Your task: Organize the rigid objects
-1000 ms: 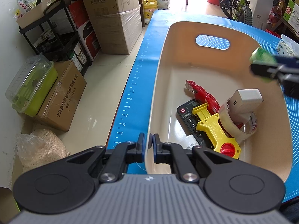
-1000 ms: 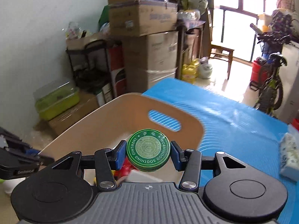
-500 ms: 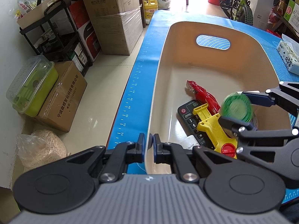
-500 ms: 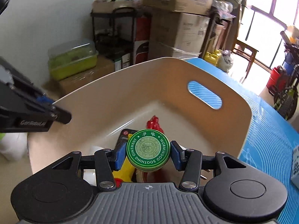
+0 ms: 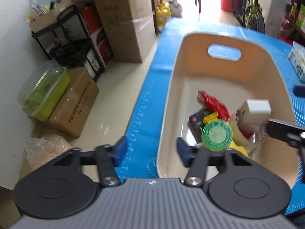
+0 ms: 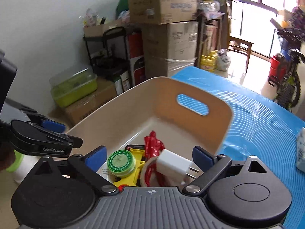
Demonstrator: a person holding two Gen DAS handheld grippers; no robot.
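We see a beige bin [image 6: 133,112] with a handle slot in its far wall sitting on a blue mat [image 6: 257,118], close to the mat's left edge. Our right gripper [image 6: 149,157] hangs over the near end of the bin; its jaws are opening, spread wide, and grip nothing. The green ointment tin [image 6: 121,163] lies free below them, resting on a yellow tool [image 6: 136,173] among the pile at the bin's near end. Beside the tin are a white plug adapter [image 6: 174,165], a roll of tape [image 5: 241,139], a red toy figure [image 6: 153,146] and a black remote [image 5: 196,119] partly buried under the yellow tool.

Our left gripper [image 5: 151,150] hovers over the bin's near left corner, one finger outside the rim above the mat, the other inside it. Its jaws are also opening, with only the bin's rim below the gap and nothing clamped.

A tissue pack [image 6: 301,150] lies at the mat's right edge.
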